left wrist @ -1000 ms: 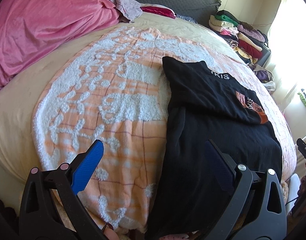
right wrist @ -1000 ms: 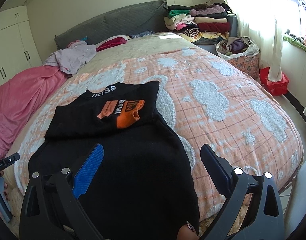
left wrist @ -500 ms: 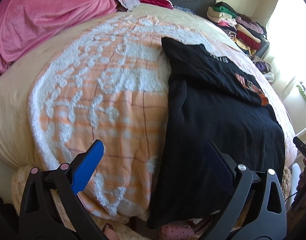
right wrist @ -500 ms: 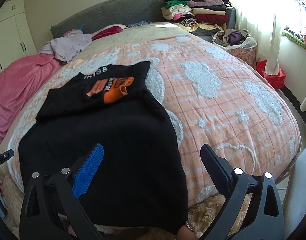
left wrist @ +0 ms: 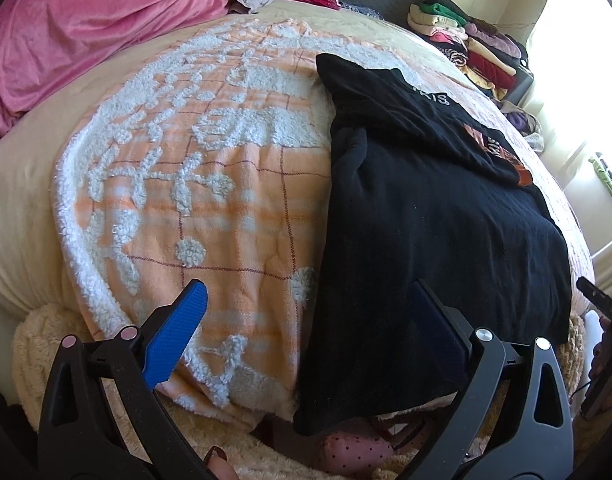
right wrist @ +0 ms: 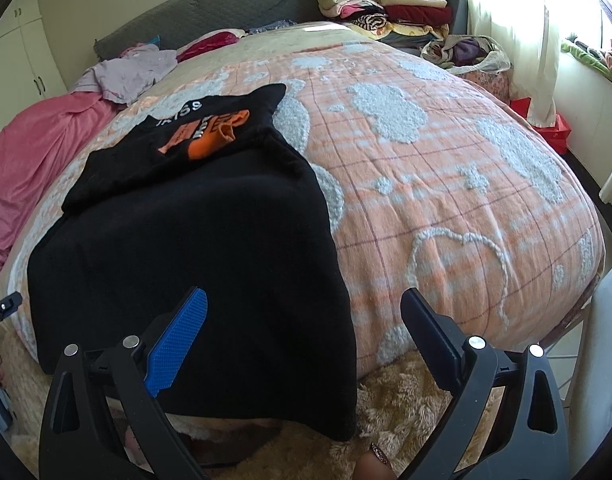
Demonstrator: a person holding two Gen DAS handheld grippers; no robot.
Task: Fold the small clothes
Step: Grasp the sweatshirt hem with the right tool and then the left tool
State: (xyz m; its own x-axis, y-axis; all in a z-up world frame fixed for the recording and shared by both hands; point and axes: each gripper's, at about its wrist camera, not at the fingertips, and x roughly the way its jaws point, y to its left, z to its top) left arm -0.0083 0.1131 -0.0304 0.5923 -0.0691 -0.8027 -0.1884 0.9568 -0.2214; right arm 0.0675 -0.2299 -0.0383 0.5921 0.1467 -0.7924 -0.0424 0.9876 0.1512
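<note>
— Fills most of the room: wide bed [right wrist: 446, 184] under an orange checked blanket with white fleecy patches [left wrist: 209, 184], against a grey quilted headboard [right wrist: 209, 12].

— Stands at left: cream wardrobe [right wrist: 13, 52]. Glows at right: sunlit white curtain [right wrist: 506, 20].

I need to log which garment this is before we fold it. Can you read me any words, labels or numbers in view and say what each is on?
"JKISS", roughly: white letters near the neck of the black shirt; the first letters are unclear, and the left wrist view shows only "KIS".
Dark lettering on the shirt's orange print: creased and too blurred to read.
Nothing readable on the blanket, the stacked clothes or either gripper.
</note>
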